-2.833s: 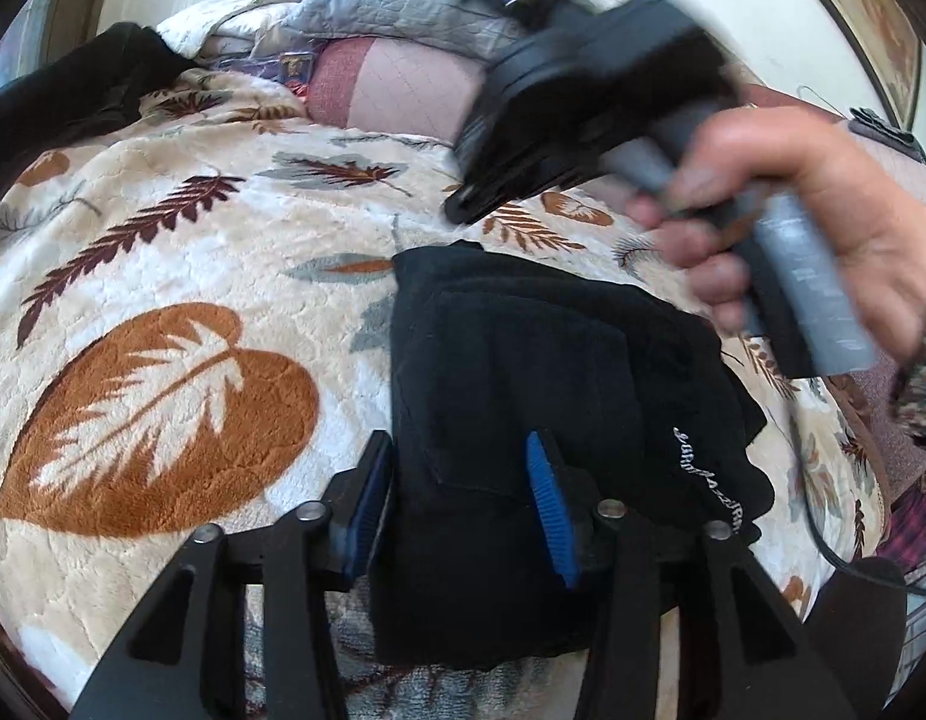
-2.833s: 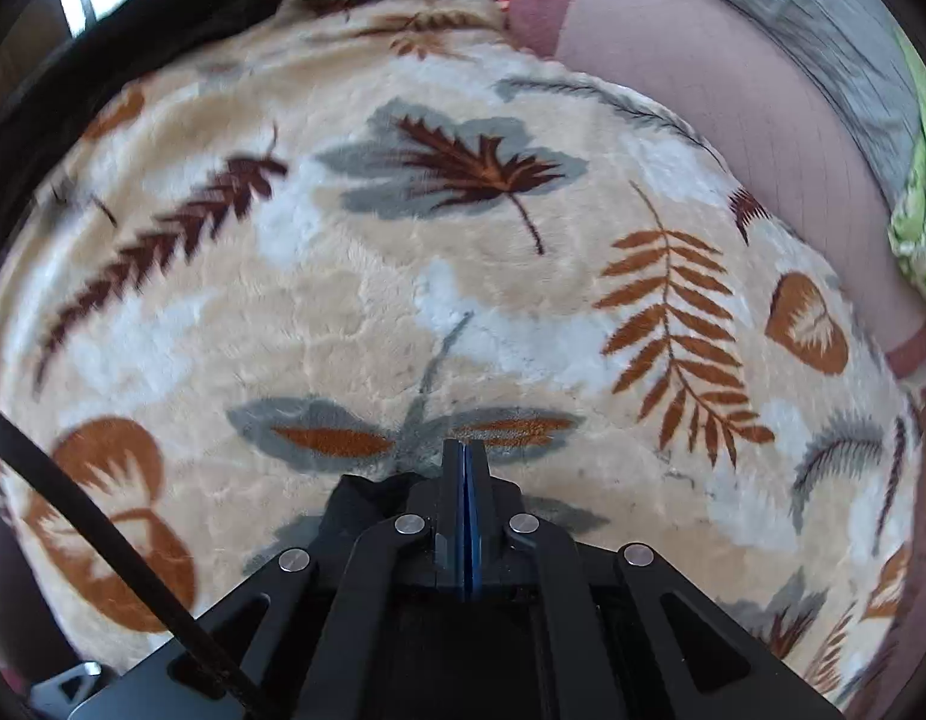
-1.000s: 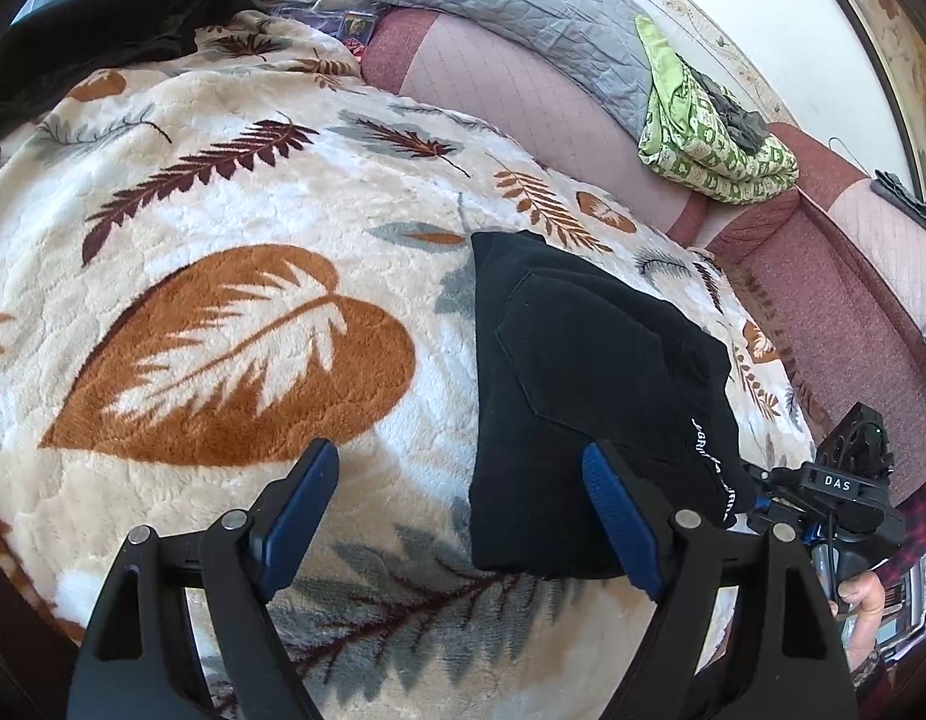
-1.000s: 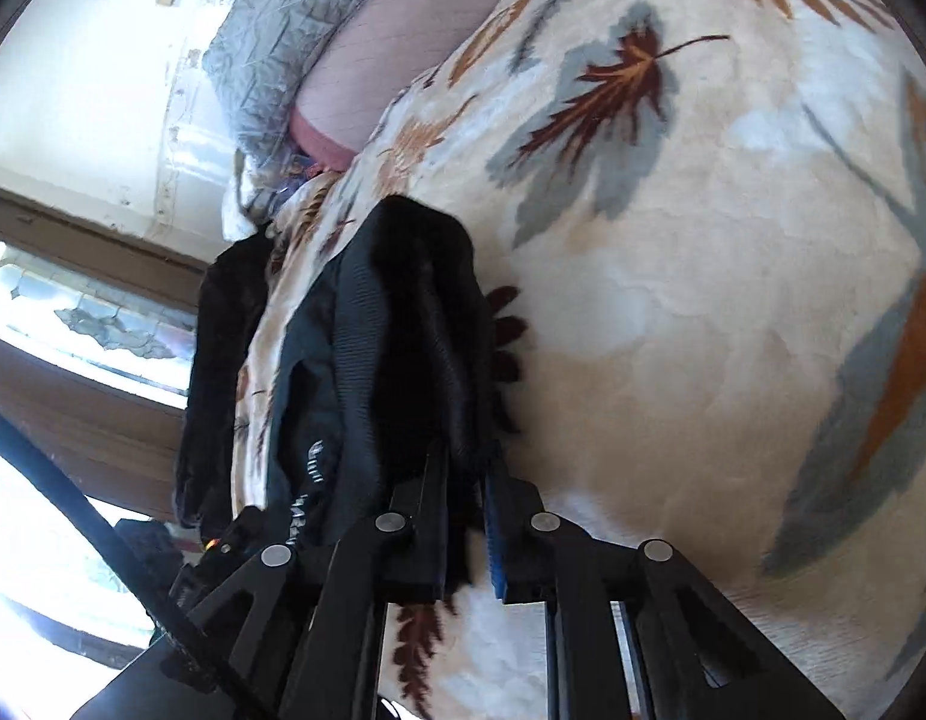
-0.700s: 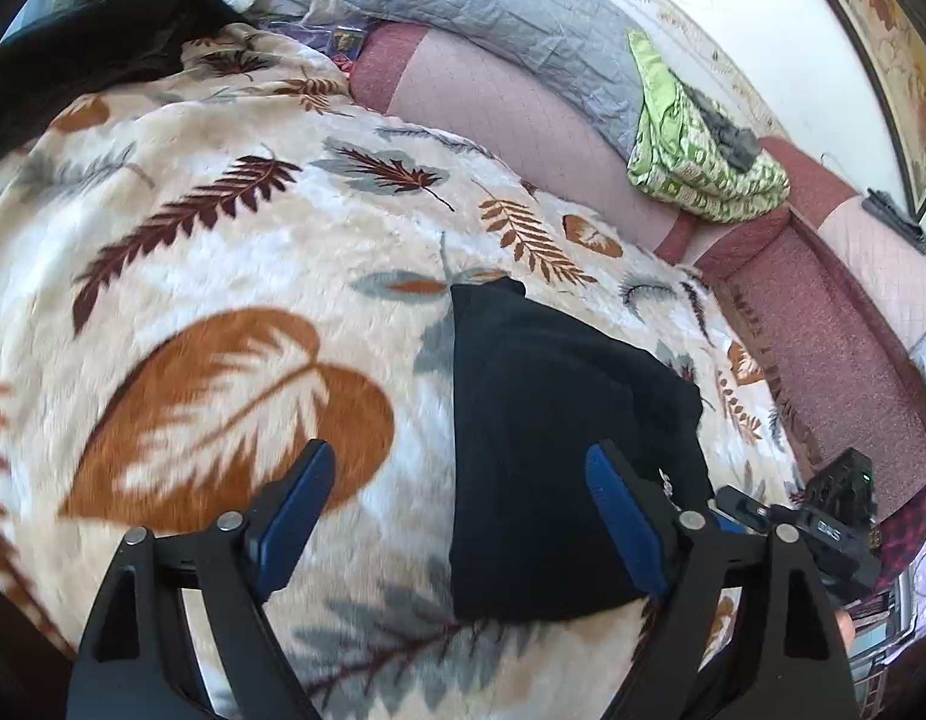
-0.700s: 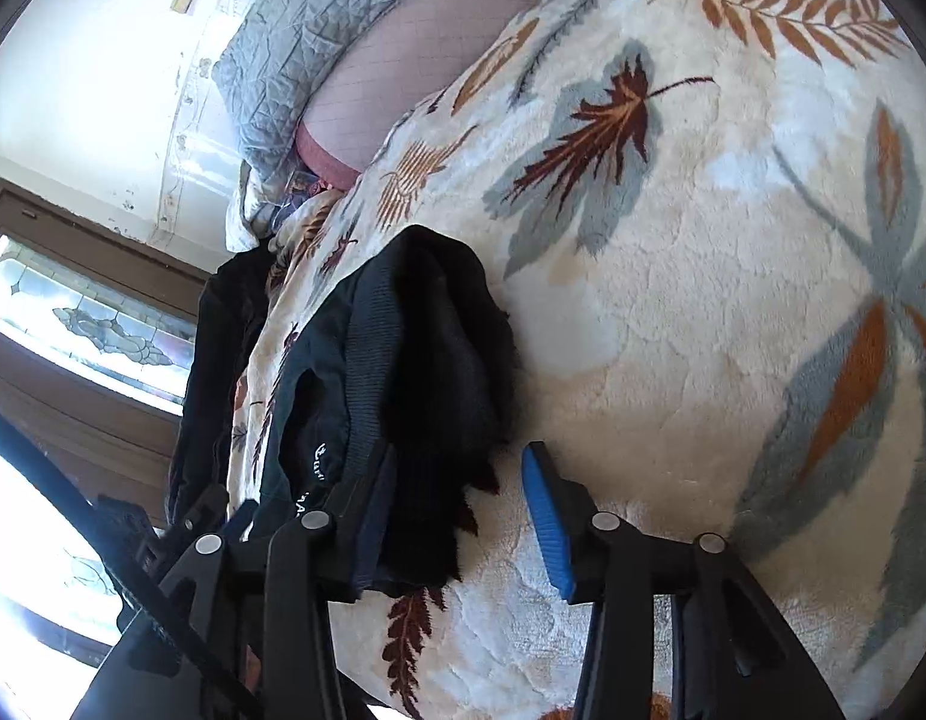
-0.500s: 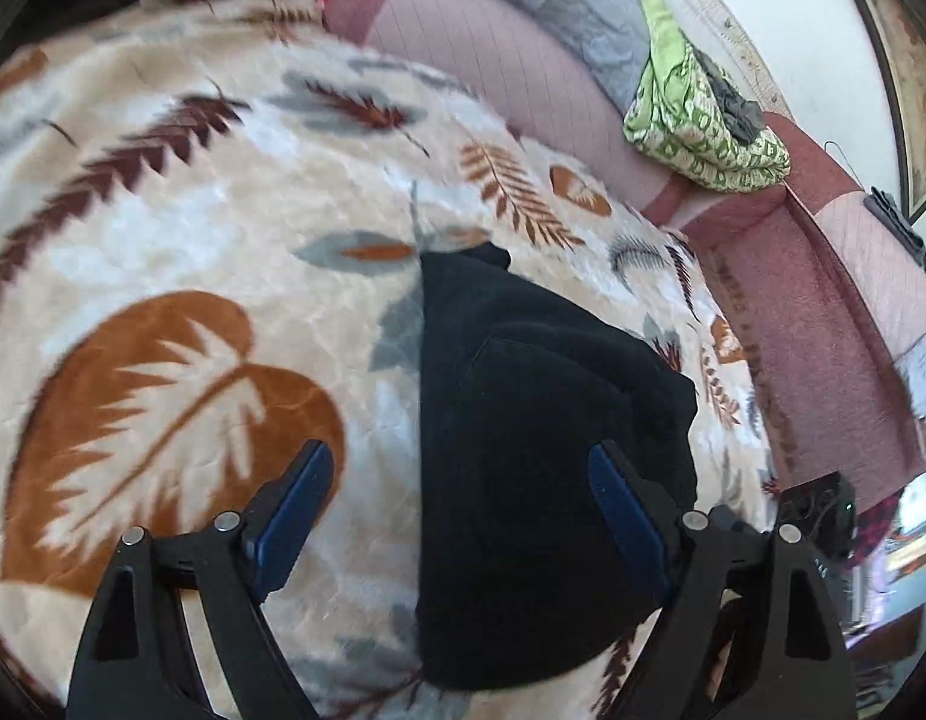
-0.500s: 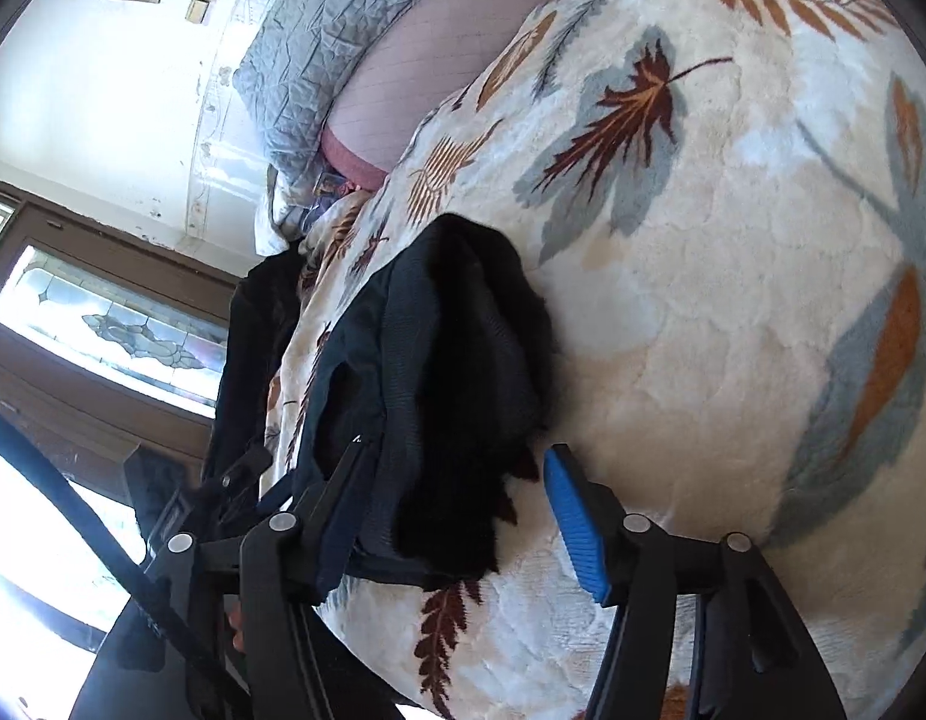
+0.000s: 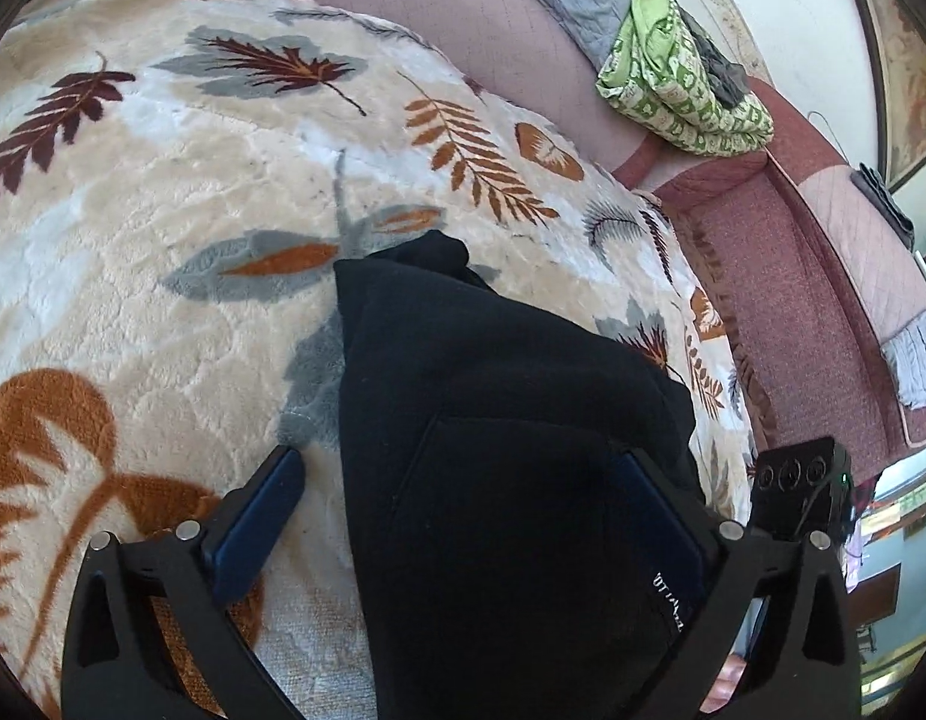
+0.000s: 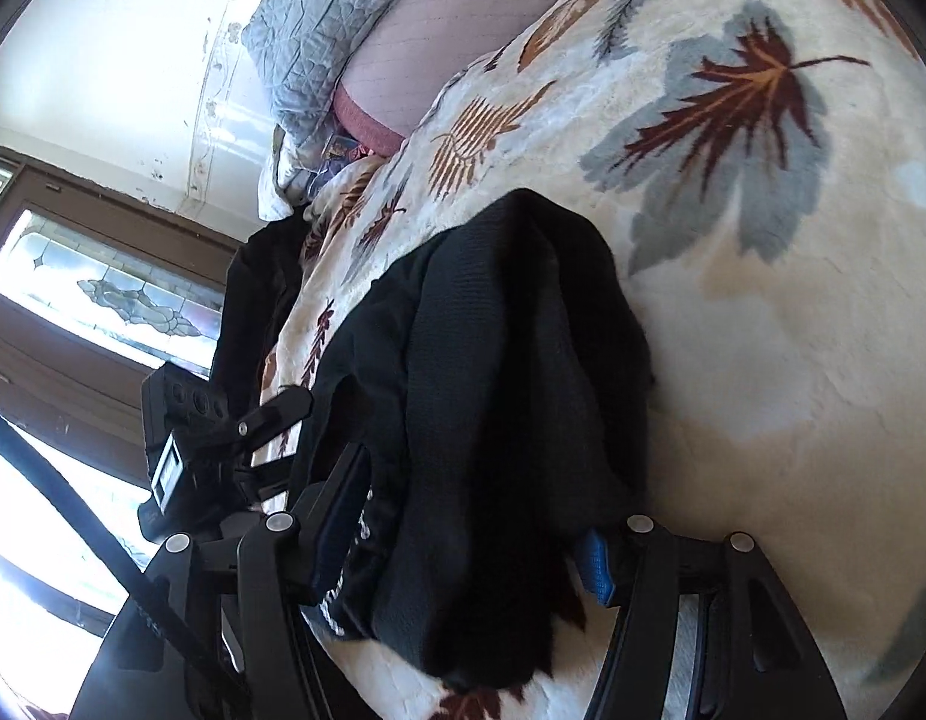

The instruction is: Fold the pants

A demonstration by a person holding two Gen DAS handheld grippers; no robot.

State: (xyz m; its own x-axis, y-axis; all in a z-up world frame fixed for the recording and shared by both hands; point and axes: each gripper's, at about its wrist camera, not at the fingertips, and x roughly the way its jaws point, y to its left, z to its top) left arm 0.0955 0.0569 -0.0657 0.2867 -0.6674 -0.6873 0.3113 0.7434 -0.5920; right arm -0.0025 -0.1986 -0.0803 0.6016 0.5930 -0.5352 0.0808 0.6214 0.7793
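The black pants (image 9: 511, 480) are seen lying in a folded bundle on the leaf-patterned blanket (image 9: 162, 300) that covers the bed, with the long axis of the bundle running away from the left gripper (image 9: 469, 516) toward the pink cushions (image 9: 438, 12). In the left wrist view the near end of the bundle is straddled by that gripper: one blue pad is set just beside the left edge over bare blanket, while the other is placed over the dark cloth at the right side. The fingers (image 9: 258, 516) have just been opened further and are held very wide, with the pants between them but not pinched. The right gripper (image 10: 475, 522) is brought in from the side, across the short axis, so both grippers are judged about equally near. Its fingers (image 10: 342, 504) have also just been opened, to a middling gap; the stacked edge lies between them, and no squeeze on the cloth can be made out.
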